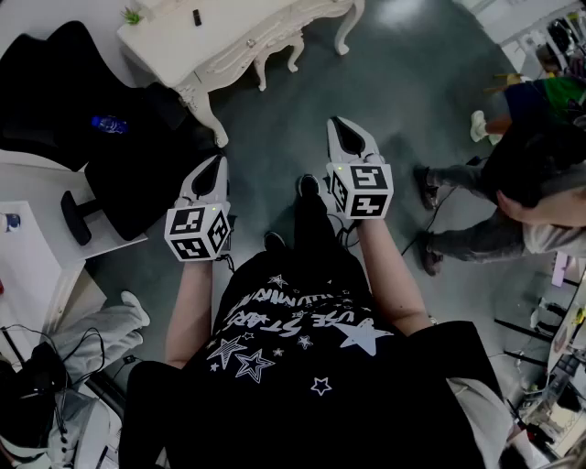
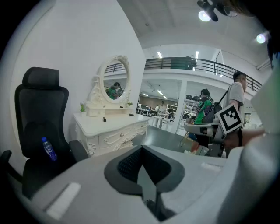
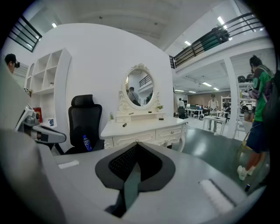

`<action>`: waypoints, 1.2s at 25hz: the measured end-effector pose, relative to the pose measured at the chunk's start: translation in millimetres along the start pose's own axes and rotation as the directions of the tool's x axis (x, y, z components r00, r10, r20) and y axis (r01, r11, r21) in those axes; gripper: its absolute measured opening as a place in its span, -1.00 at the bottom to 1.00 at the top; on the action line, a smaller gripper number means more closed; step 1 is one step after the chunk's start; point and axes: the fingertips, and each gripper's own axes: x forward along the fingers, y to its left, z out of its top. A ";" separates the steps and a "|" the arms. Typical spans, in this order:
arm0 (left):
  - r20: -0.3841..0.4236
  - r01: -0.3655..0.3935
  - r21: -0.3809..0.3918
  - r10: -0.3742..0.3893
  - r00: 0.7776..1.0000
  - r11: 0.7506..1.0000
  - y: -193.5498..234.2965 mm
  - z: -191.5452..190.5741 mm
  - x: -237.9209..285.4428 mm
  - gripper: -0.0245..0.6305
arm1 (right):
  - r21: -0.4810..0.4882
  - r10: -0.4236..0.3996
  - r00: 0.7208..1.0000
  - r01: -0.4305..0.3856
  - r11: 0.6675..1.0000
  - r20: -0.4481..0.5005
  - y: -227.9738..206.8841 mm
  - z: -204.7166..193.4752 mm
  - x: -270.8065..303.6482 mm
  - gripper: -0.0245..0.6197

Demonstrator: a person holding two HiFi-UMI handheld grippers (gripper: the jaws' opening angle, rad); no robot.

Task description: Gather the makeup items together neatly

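A white dressing table (image 1: 179, 46) stands ahead across the green floor, well out of reach. A small dark makeup item (image 1: 197, 16) lies on its top, seen also as a dark item (image 2: 104, 119) in the left gripper view and a dark item (image 3: 125, 124) in the right gripper view. Other small items near the oval mirror (image 3: 139, 87) are too small to tell apart. My left gripper (image 1: 217, 163) and right gripper (image 1: 351, 128) are held at waist height, pointing towards the table. Both have their jaws shut with nothing between them.
A black office chair (image 1: 55, 82) with a blue bottle (image 1: 108, 123) on its seat stands left of the table. A white desk edge (image 1: 37, 275) is at my left. A person (image 1: 513, 183) stands to the right. A small plant (image 1: 134, 16) sits on the table's corner.
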 end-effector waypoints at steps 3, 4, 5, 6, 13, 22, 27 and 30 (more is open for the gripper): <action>0.011 -0.004 0.009 0.004 1.000 1.000 -15.8 -5.1 -9.2 -0.92 | 0.004 -0.009 1.000 0.009 1.000 0.000 -4.8 -8.8 -20.1 -0.84; 0.012 -0.003 0.011 0.003 1.000 1.000 -19.3 -6.9 -12.5 -0.93 | 0.004 -0.010 1.000 0.010 1.000 -0.001 -4.8 -10.2 -25.2 -0.84; 0.010 -0.002 0.013 0.002 1.000 1.000 -21.5 -8.9 -15.6 -0.92 | 0.003 -0.011 1.000 0.011 1.000 -0.001 -4.2 -11.0 -29.3 -0.84; 0.007 0.000 0.012 0.000 1.000 1.000 -22.7 -11.2 -18.3 -0.92 | 0.001 -0.013 1.000 0.013 1.000 -0.002 -3.4 -11.3 -32.7 -0.84; -0.005 -0.006 -0.027 0.006 1.000 1.000 -19.1 -22.9 -28.4 -0.92 | -0.015 -0.029 0.999 0.029 0.999 -0.017 -0.4 -14.0 -46.5 -0.84; 0.008 0.004 -0.026 -0.004 1.000 1.000 -23.7 -19.0 -18.9 -0.92 | 0.051 -0.015 1.000 0.015 0.999 -0.003 -9.4 -13.0 -44.4 -0.82; 0.010 -0.007 -0.016 0.007 1.000 1.000 -26.6 -14.3 -17.5 -0.92 | 0.057 0.023 1.000 -0.023 0.998 -0.003 -10.3 -6.5 -36.1 -0.01; 0.011 -0.027 -0.024 0.027 1.000 0.999 -24.9 -8.9 -13.6 -0.92 | 0.090 0.036 0.999 -0.036 0.995 -0.007 -18.5 -4.8 -23.2 0.36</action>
